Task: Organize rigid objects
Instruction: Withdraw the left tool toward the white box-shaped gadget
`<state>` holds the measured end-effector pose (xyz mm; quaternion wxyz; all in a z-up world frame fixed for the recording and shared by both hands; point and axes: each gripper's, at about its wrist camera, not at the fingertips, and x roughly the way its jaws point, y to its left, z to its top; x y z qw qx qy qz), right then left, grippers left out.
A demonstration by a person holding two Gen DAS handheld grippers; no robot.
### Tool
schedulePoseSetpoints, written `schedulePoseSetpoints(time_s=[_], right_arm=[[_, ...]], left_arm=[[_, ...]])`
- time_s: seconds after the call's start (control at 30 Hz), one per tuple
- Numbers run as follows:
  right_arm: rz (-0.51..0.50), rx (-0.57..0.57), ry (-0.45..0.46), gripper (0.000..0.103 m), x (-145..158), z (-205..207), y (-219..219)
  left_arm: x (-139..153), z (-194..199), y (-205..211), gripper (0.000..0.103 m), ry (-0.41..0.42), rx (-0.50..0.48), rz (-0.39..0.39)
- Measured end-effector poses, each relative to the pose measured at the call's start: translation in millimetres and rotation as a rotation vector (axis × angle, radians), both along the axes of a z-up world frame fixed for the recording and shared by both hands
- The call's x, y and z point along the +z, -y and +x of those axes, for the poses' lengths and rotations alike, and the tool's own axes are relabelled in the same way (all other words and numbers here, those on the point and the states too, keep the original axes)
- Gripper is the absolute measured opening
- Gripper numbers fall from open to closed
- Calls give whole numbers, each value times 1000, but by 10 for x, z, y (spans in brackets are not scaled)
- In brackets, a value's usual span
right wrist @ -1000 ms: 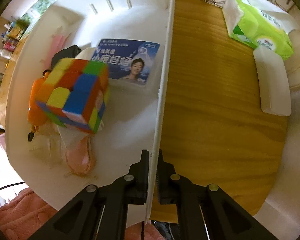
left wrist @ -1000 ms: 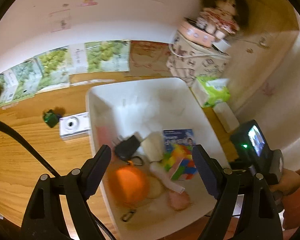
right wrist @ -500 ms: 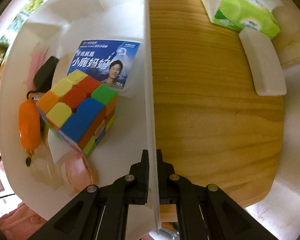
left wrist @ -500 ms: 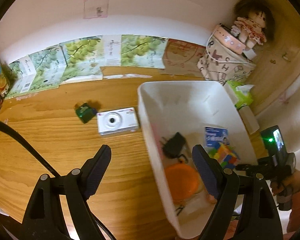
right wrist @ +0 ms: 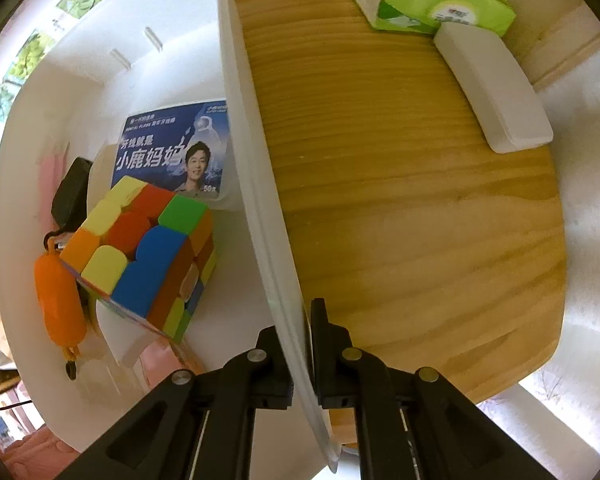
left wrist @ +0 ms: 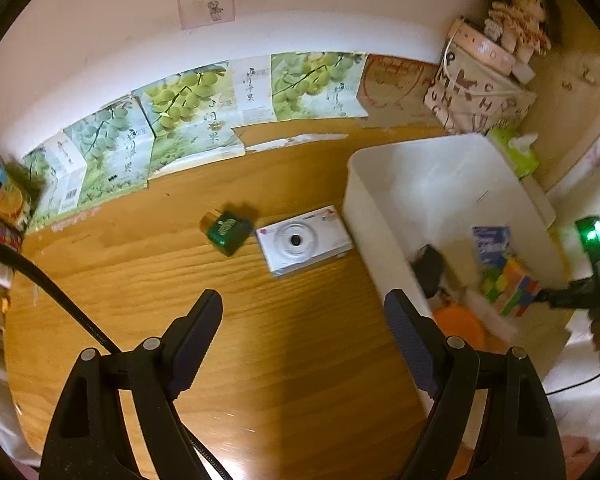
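Best to keep the right tongs [right wrist: 307,344] clenched on the near right wall of the white bin [left wrist: 432,168], steadying it, while lowering the released, empty left tongs [left wrist: 303,322] squarely over the white camera [left wrist: 303,240] lying on the worktop [left wrist: 140,280] just left of the bin.

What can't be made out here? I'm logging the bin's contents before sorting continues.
- Left wrist: white bin near wall and left gripper finger hide contents' lower parts.
- Left wrist: green jar label blurred.
- Right wrist: puzzle cube covers pink item.
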<state>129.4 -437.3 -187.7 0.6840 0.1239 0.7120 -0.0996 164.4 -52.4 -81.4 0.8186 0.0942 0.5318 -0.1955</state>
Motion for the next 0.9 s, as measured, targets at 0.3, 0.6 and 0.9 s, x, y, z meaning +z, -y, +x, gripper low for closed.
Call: schedulePoseSetpoints(time_s=[0.3, 0.6, 0.9], right_arm=[[-13, -44, 13, 8, 46, -31, 132], [-52, -45, 16, 10, 32, -137, -203], [-71, -44, -2, 10, 68, -57, -301]], left_arm=[[-204, 218, -129, 85, -31, -123, 78], [-466, 477, -40, 85, -55, -281, 167], [-698, 659, 251, 86, -58, -423, 206]])
